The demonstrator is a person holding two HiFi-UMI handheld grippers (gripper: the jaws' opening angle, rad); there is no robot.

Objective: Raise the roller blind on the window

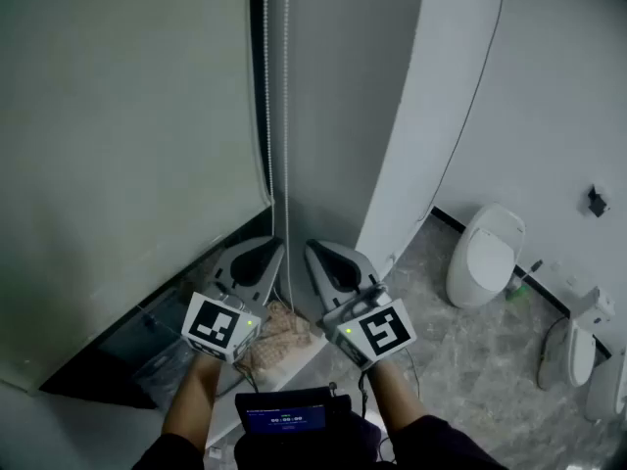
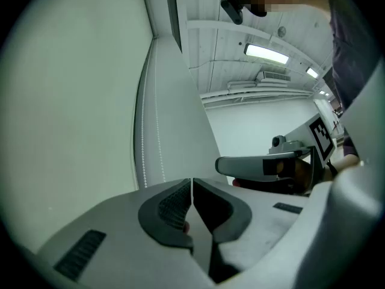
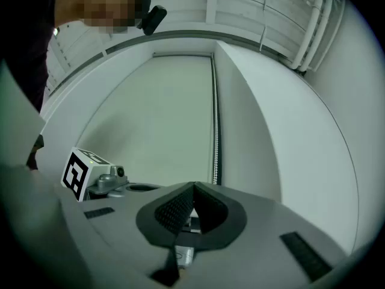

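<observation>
The pale roller blind (image 1: 127, 116) hangs down over the window on the left. Its bead chain (image 1: 267, 116) drops in two strands along the blind's right edge, one passing down between my two grippers. My left gripper (image 1: 273, 249) and right gripper (image 1: 313, 250) sit side by side low at the sill, tips pointing at the window corner. In the left gripper view my left gripper (image 2: 191, 188) is shut, and the chain (image 2: 145, 143) hangs off to its left. In the right gripper view my right gripper (image 3: 193, 188) is shut, with the chain (image 3: 215, 143) just beyond and right of its tips.
A white wall pier (image 1: 411, 116) stands right of the window with a thin cable (image 1: 480, 96) on the wall behind. Two toilets (image 1: 485, 253) (image 1: 578, 346) stand on the marble floor at right. The dark sill (image 1: 118, 351) lies below the blind.
</observation>
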